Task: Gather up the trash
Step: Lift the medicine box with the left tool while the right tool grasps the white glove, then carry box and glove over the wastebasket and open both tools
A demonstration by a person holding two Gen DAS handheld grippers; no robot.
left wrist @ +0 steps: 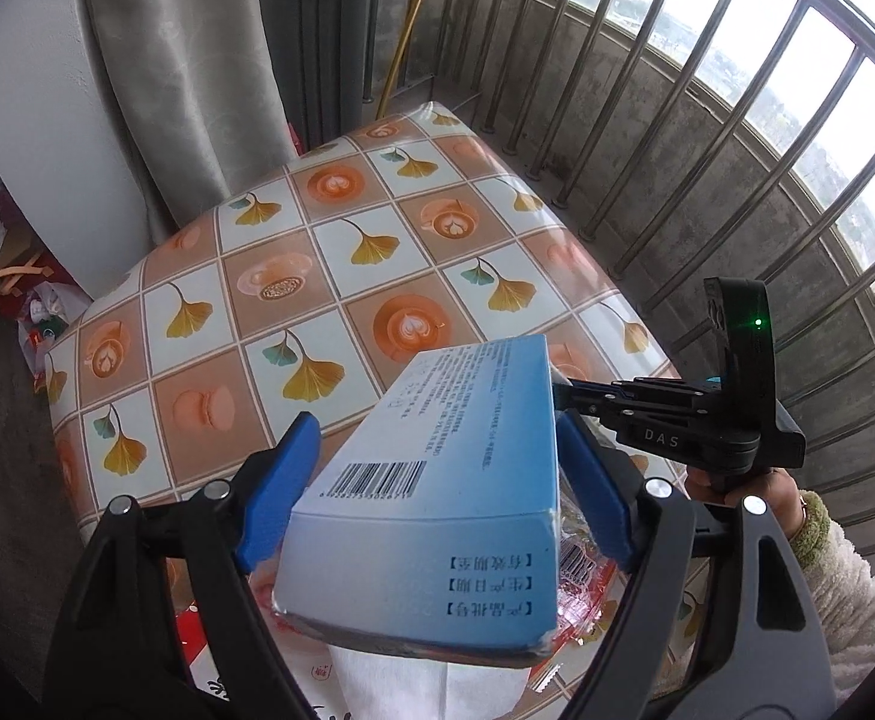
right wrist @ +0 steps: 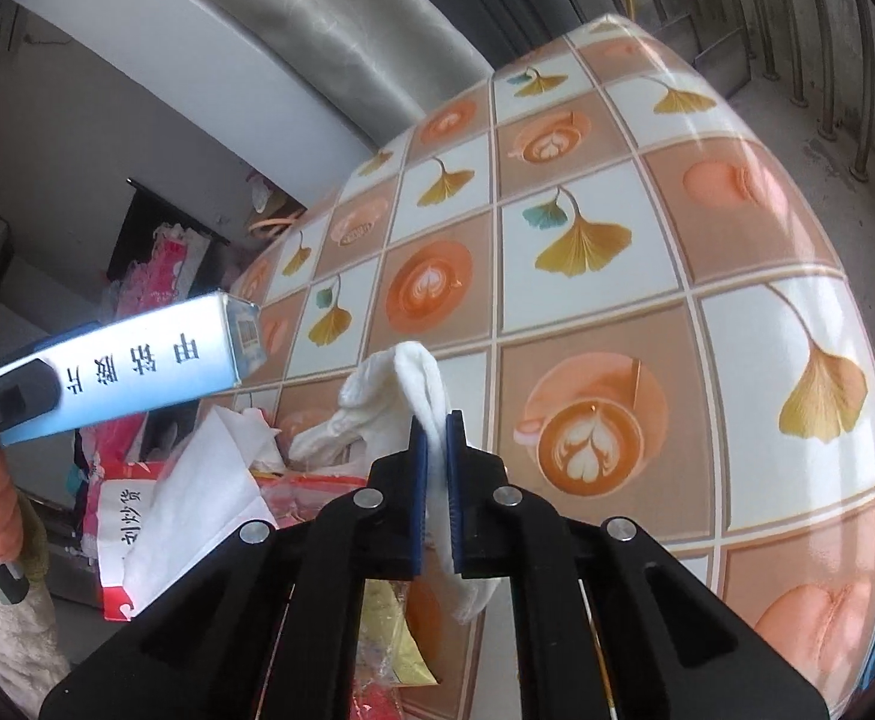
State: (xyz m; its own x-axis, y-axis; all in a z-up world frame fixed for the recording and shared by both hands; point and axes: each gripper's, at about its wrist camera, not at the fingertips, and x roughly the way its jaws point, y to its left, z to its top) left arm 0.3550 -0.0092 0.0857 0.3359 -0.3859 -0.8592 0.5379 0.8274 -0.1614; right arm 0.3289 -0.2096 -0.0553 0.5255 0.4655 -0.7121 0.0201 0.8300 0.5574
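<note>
Because both claws carry trash at once, each load hangs clear of the worktop instead of resting on it. At the bottom centre of the left wrist view, the left claw (left wrist: 437,480) is clamped across the long sides of a blue carton (left wrist: 437,480), its barcode face up, probably so the light box cannot swing. Low in the right wrist view, the right claw (right wrist: 435,492) is pinched tight on a crumpled white tissue (right wrist: 413,384), whose loose end stands up above the pads. Just beyond, at the lower left of that view, a heap of wrappers and a red-and-white paper bag (right wrist: 131,516) lies on the near edge, seemingly the pile being gathered. Farther up the frame, the worktop (right wrist: 617,300) with its patterned cloth is bare, so little seems left there.
</note>
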